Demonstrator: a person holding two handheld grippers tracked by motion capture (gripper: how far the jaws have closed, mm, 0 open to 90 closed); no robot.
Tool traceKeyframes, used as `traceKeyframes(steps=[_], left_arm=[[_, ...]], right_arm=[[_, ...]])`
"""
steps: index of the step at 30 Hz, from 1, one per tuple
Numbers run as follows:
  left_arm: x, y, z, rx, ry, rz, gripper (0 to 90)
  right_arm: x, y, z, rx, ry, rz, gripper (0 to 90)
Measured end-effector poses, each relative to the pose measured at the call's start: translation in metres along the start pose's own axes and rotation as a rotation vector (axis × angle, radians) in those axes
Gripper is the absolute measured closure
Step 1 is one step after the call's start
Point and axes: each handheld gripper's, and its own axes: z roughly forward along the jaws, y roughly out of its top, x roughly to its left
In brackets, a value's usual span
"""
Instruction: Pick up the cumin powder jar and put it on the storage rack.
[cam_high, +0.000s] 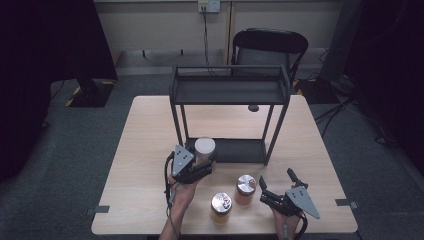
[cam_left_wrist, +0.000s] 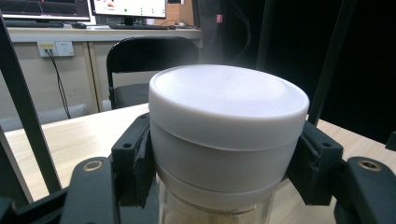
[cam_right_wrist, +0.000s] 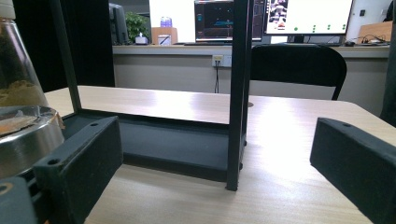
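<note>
Holding item: white-lidded jar (cam_left_wrist: 228, 135), clenched at its lid by your left gripper (cam_high: 194, 167) before the black rack (cam_high: 230, 92), likely glass, rigid, slippery, fragile, so grip the lid band; right gripper (cam_high: 278, 199) released, empty.

A pale wood-grain table (cam_high: 150, 165) stands on a grey carpeted floor (cam_high: 75, 150), with strips of tape at 2 of its near corners. Behind it sits a black folding chair (cam_high: 270, 42) against a cream wall panel (cam_high: 160, 25), where a white socket plate (cam_high: 208, 5) feeds a dark cable running down. Dark curtains (cam_high: 45, 40) hang at both sides. Farther back, a long desk (cam_right_wrist: 187, 49) carries lit computer monitors (cam_right_wrist: 308, 16). Light falls softly from above.
</note>
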Motion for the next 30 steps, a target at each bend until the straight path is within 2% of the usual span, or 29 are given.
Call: traceKeyframes(steps=[4,13,16,30], left_arm=[[-0.001,0.003,0.005,0.013,0.010,0.023,33.8],[0.003,0.001,0.016,0.022,0.022,0.003,33.7],[0.000,-0.001,0.020,0.018,0.045,-0.010,33.8],[0.000,0.002,0.035,0.018,0.071,-0.007,33.8]], right_arm=[[0.000,0.000,0.000,0.000,0.000,0.000,1.4],[-0.001,0.000,0.000,-0.001,0.005,0.000,1.7],[0.000,0.000,0.000,-0.001,0.005,-0.003,1.7],[-0.001,0.000,0.000,-0.001,0.006,-0.003,1.7]])
